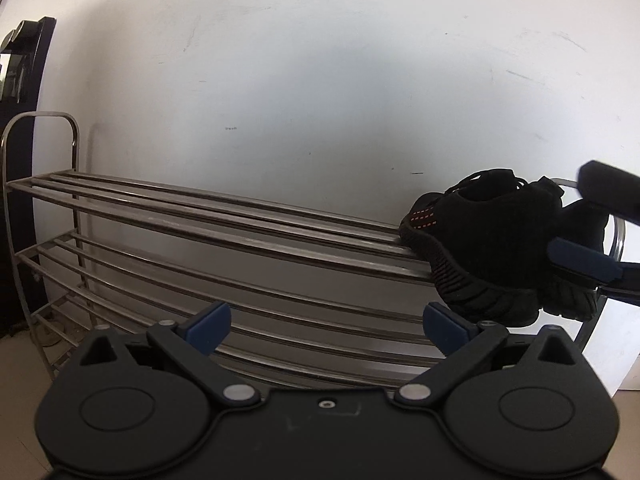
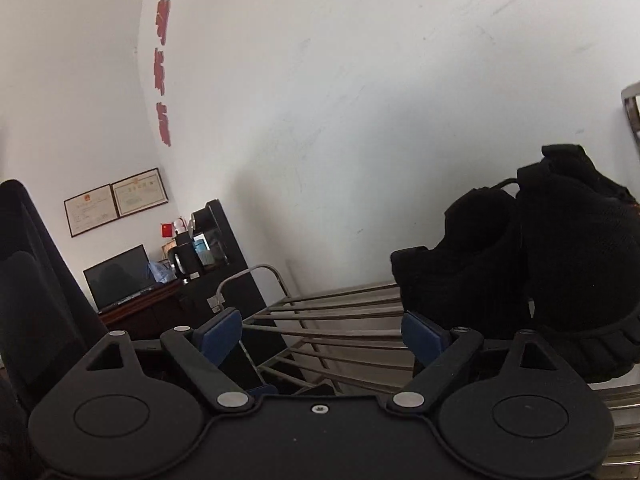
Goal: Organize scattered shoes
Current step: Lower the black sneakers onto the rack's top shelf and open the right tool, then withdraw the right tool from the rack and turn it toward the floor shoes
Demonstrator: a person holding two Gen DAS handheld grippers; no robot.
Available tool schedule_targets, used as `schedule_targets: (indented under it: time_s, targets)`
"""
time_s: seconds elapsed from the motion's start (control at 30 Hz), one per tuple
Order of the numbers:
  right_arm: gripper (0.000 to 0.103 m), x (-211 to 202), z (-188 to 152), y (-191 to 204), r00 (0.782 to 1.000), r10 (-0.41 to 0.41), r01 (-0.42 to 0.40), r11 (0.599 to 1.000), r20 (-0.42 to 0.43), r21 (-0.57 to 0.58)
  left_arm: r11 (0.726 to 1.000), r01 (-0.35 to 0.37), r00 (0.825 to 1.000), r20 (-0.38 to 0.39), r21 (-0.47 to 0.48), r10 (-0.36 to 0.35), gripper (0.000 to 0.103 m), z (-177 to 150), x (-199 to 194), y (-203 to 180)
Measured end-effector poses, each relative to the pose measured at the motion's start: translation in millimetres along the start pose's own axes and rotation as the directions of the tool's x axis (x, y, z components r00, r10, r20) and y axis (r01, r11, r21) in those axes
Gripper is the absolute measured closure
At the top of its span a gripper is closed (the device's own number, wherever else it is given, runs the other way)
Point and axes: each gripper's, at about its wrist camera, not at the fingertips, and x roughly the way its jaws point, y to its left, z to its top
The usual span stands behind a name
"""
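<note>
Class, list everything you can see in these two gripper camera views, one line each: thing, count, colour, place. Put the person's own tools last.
sneakers: two, black, side by side on the rack's top shelf, right end
shoe rack: one, steel, against the wall
wall: white, behind rack
framed certificates: two, dark frames, far wall
monitor: one, black, on desk
kettle: one, black, on desk
left gripper: black, blue jaws open, empty
right gripper: black, blue jaws open, empty

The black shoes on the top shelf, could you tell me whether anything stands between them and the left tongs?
Nothing visible does: the left tongs stand open, with only bare rack bars before the black shoes.
</note>
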Motion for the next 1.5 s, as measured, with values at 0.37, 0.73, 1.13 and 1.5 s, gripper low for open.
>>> schedule_targets:
  time_s: [0.37, 0.73, 1.13, 1.5]
  targets:
    - [0.050, 30, 22, 4, 0.987, -0.149, 0.153, 0.984, 0.054, -0.092, 1.000, -0.002, 1.000, 0.013, 0.002, 0.002, 0.000, 5, 1, 1]
    - [0.012, 1, 9, 17, 0.994, -0.023, 0.032, 0.996, 0.111, -0.082, 1.000, -0.022, 0.999, 0.035, 0.007, 0.022, 0.000, 4, -1, 3]
    - [0.017, 64, -19, -9, 1.000, -0.006, 0.008, 0.994, -0.017, 0.110, 0.983, -0.185, 0.983, -0.005, 0.001, 0.185, 0.000, -16, 12, 36]
    - [0.053, 44, -32, -15, 0.988, -0.138, 0.128, 0.983, 0.068, 0.135, 0.991, -0.136, 0.991, 0.005, -0.002, 0.136, 0.000, -16, 14, 38]
